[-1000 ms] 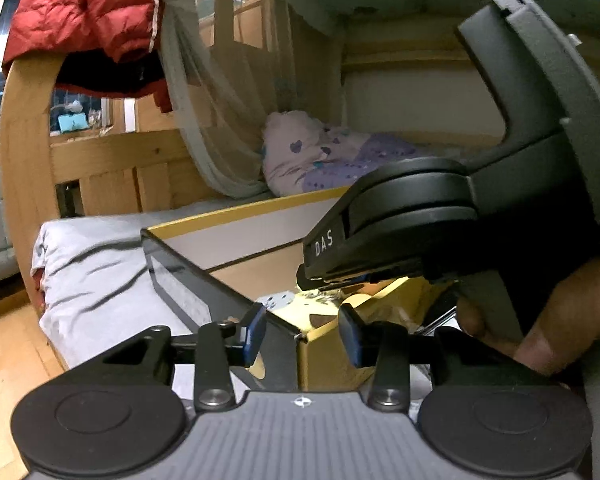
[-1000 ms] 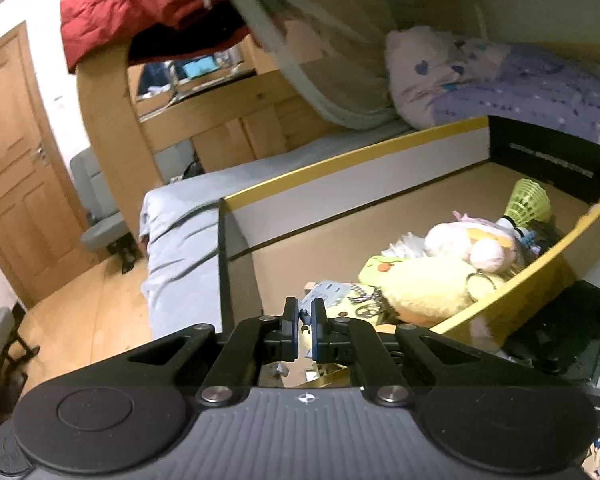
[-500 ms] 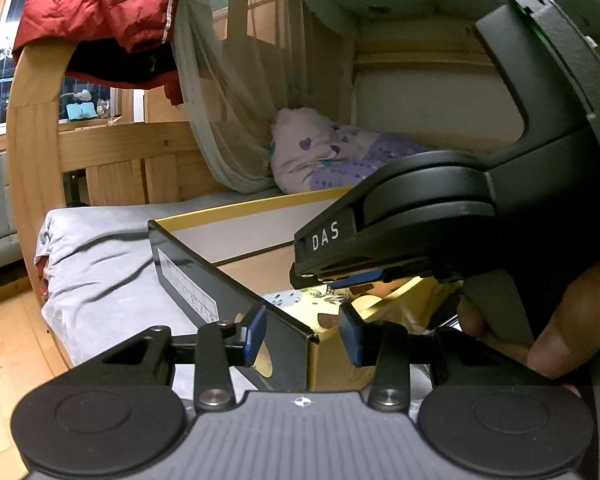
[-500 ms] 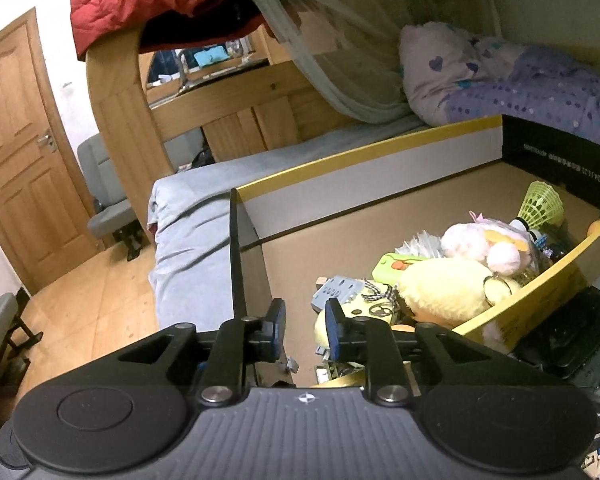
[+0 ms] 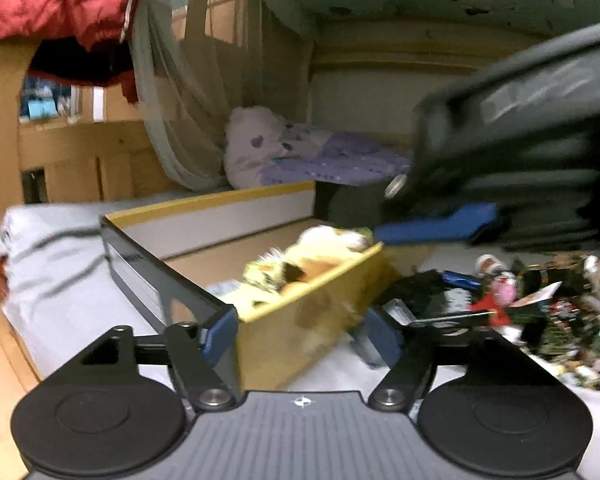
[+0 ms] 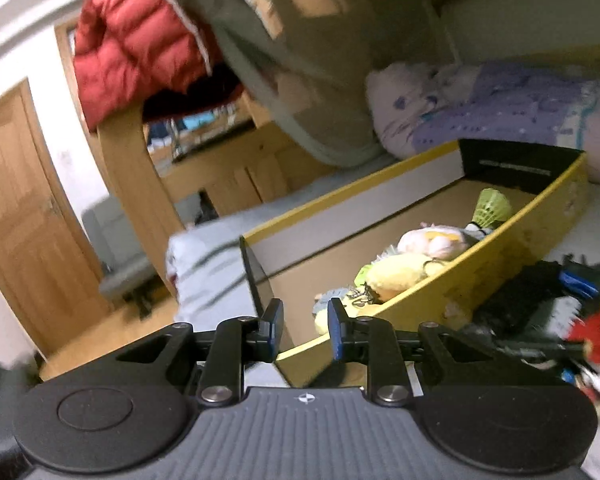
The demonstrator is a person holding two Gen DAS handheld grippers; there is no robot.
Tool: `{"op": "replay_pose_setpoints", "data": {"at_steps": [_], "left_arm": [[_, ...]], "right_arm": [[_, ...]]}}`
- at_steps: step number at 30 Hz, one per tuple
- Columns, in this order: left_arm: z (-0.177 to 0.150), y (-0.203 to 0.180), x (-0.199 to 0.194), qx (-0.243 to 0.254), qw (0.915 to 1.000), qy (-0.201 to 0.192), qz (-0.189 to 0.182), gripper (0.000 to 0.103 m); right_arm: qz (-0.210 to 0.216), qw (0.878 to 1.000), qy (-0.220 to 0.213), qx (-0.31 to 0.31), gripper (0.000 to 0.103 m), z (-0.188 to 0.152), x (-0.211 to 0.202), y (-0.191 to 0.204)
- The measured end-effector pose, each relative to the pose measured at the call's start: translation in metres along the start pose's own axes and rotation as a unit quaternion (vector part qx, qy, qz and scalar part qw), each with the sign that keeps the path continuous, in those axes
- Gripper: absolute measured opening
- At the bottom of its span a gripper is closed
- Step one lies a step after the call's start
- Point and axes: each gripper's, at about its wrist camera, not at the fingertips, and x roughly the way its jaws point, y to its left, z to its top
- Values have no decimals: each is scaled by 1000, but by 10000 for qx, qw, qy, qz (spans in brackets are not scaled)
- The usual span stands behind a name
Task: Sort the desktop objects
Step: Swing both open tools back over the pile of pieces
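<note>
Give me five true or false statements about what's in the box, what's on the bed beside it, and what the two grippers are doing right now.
1. The yellow-walled box already holds plush toys. True.
2. A green shuttlecock lies in the box. True.
3. The left gripper is clamped on a plush toy. False: its fingers are opening with nothing gripped; the box's near corner only shows between them.
4. The pile of unsorted clutter is inside the box. False: it lies outside, on the pale bed sheet to the right of the box's yellow wall.
5. The right gripper carries a red item. False: its fingers are opening and nothing is between them.
</note>
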Motion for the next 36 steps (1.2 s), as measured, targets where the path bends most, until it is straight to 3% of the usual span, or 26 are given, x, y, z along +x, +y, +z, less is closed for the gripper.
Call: {"op": "replay_pose_setpoints", "data": {"at_steps": [8,14,21,27,33,36], "left_arm": [[0,-23,-12,-71,9991,-390,-175,78],[-5,-36,-13,-366,9987,-77,-351,91],[-6,-59,-17,-146,9987,74,-487,102],[-4,-77,-9,-149,9964,532,-641,102],[-10,-111,-2,310,9932,984,-547,102],[-9,-130,-6,588,9918,952,-618,102]], "right_arm": [[-147,9979,-184,-603,26,-1,-71,6],[-494,9944,-381,-849,29,-13,-113,2],[-1010,9920,-471,-595,30,-36,-129,-15],[-1246,9905,-317,-486,31,-51,-132,-28],[-1507,9877,-277,-302,34,-64,-143,-44],[-1659,9857,-284,-61,36,-68,-154,-59]]}}
